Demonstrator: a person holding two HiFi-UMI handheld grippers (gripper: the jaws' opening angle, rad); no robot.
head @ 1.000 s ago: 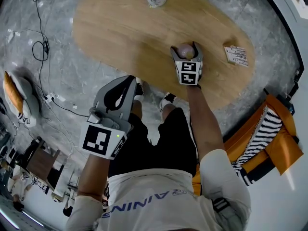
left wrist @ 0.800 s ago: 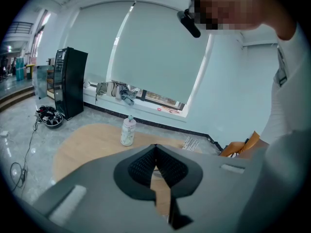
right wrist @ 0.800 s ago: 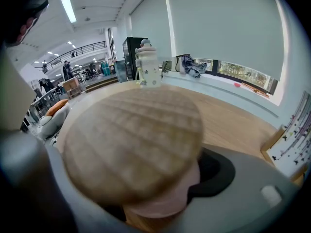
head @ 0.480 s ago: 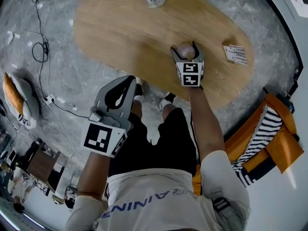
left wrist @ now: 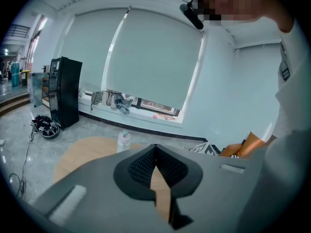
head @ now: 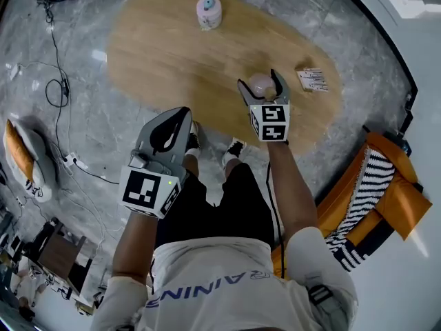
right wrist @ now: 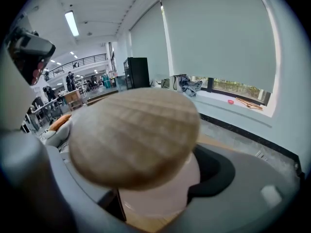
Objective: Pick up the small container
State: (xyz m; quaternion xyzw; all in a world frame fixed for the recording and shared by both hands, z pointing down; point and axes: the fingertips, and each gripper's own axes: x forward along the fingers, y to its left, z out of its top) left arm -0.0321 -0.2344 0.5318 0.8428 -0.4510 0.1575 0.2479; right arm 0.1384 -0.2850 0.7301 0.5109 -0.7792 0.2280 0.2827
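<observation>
The small container (head: 262, 86) is a pale pink pot with a rounded wooden lid (right wrist: 133, 135). It sits between the jaws of my right gripper (head: 260, 81), which is shut on its body, over the oval wooden table (head: 165, 54). In the right gripper view the lid fills the middle and the grey fingers (right wrist: 233, 178) wrap round the pink body. I cannot tell whether the pot rests on the wood or hangs just above it. My left gripper (head: 167, 135) is held off the table's near edge, over the floor, shut and holding nothing (left wrist: 155, 149).
A pink-and-white bottle (head: 209, 12) stands at the table's far side, also in the left gripper view (left wrist: 124, 141). A printed card packet (head: 311, 80) lies right of the container. An orange chair with a striped cushion (head: 375, 198) stands at the right. Cables (head: 58, 81) trail on the floor at the left.
The whole head view has shifted, and the table looks smaller and lower in the picture. The right gripper, still holding the container, now shows closer to the card packet. The left gripper has hardly moved.
</observation>
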